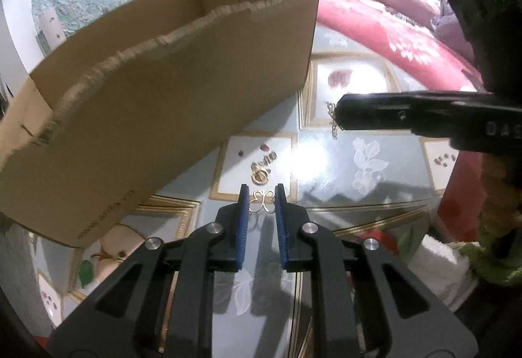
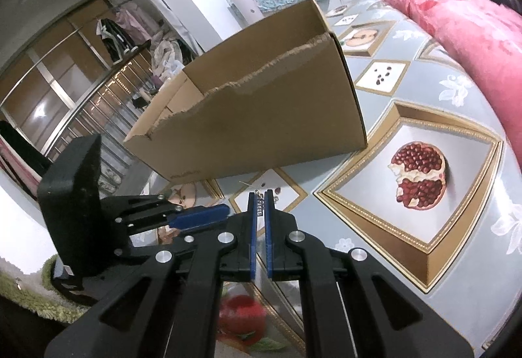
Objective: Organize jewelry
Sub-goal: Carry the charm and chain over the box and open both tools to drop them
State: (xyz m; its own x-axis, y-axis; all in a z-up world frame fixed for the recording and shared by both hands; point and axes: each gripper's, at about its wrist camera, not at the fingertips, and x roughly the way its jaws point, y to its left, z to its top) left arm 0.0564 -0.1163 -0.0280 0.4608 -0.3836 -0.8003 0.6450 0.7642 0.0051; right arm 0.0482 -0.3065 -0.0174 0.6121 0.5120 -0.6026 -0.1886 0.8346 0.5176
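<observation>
Left gripper (image 1: pixel 262 194), blue pads nearly together, is pinching a gold butterfly-shaped wire ornament (image 1: pixel 261 199) just in front of the open brown cardboard box (image 1: pixel 169 90). Right gripper (image 2: pixel 260 199), jaws all but closed, grips a silver chain (image 2: pixel 259 206) near the box's front wall. Loose gold pieces (image 1: pixel 261 168) lie on the glossy pomegranate-print sheet (image 2: pixel 375 201), between the ornament and the box.

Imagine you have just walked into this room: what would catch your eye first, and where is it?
The big open cardboard box with its torn rim dominates, standing on the glossy fruit-print table cover. To its right a printed pomegranate glows red. In front of the box, the left tongs straddle a small gold butterfly ornament, while the right tongs pinch a thin silver chain.
</observation>
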